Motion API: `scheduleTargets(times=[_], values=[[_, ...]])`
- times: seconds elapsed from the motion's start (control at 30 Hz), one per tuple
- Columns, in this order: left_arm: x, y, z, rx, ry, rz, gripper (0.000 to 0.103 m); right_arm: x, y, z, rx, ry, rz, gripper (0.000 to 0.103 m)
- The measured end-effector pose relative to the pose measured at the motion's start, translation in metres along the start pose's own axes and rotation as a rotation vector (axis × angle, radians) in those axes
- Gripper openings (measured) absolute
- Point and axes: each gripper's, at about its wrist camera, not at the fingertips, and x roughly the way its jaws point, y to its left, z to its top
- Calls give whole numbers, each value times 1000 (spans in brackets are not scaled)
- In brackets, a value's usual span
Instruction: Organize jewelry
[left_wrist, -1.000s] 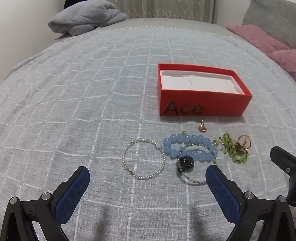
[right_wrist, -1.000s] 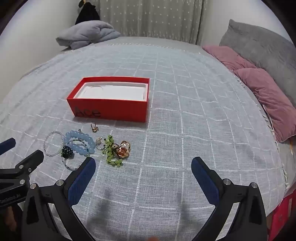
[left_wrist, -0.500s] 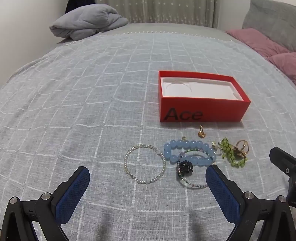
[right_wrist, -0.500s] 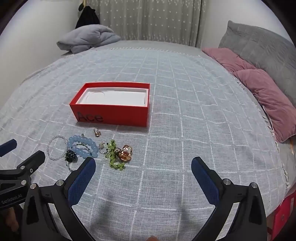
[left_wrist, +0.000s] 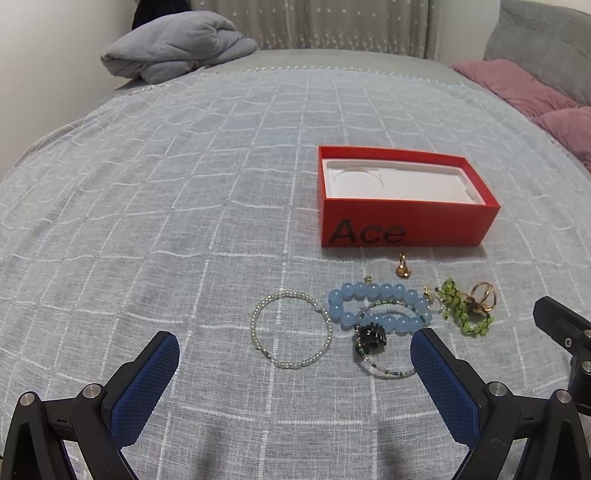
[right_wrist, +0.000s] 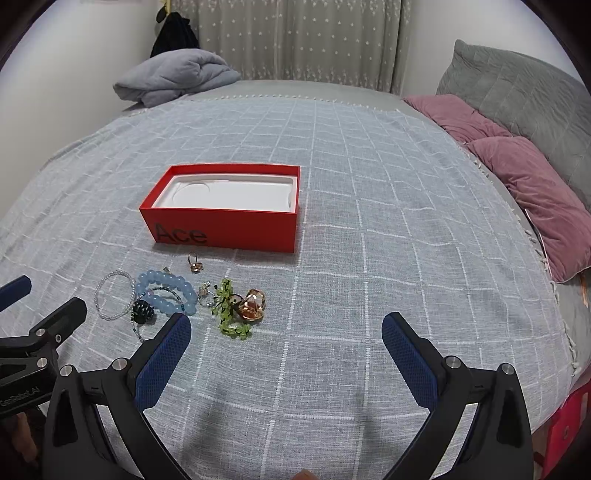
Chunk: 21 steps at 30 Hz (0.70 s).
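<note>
An open red box (left_wrist: 402, 225) (right_wrist: 225, 225) marked "Ace", with an empty white tray inside, sits on the grey bedspread. In front of it lies a cluster of jewelry: a pearl bracelet (left_wrist: 258, 317) (right_wrist: 99, 291), a blue bead bracelet (left_wrist: 376, 290) (right_wrist: 162, 277), a thin beaded bracelet with a dark charm (left_wrist: 371, 336) (right_wrist: 143, 314), a green bead piece (left_wrist: 456, 308) (right_wrist: 225, 306), gold rings (left_wrist: 484, 295) (right_wrist: 253, 304) and a small gold earring (left_wrist: 402, 269) (right_wrist: 194, 264). My left gripper (left_wrist: 295, 354) stands open just short of the bracelets. My right gripper (right_wrist: 286, 339) is open, right of the cluster, empty.
A folded grey blanket (left_wrist: 173, 48) (right_wrist: 173, 75) lies at the far edge near the wall. Pink pillows (right_wrist: 528, 184) and a grey pillow (right_wrist: 517, 96) line the right side. The bedspread (right_wrist: 369, 221) stretches wide to the right of the box.
Both views have tilted up and drawn back slightly, so the box and jewelry sit lower in frame. Nothing has been touched; both grippers stay open.
</note>
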Motion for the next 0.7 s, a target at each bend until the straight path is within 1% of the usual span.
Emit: scheduleTargets(times=[0.7], values=[[-1, 0, 1, -2, -5, 1, 103, 0, 0, 0, 0, 0, 1, 103]])
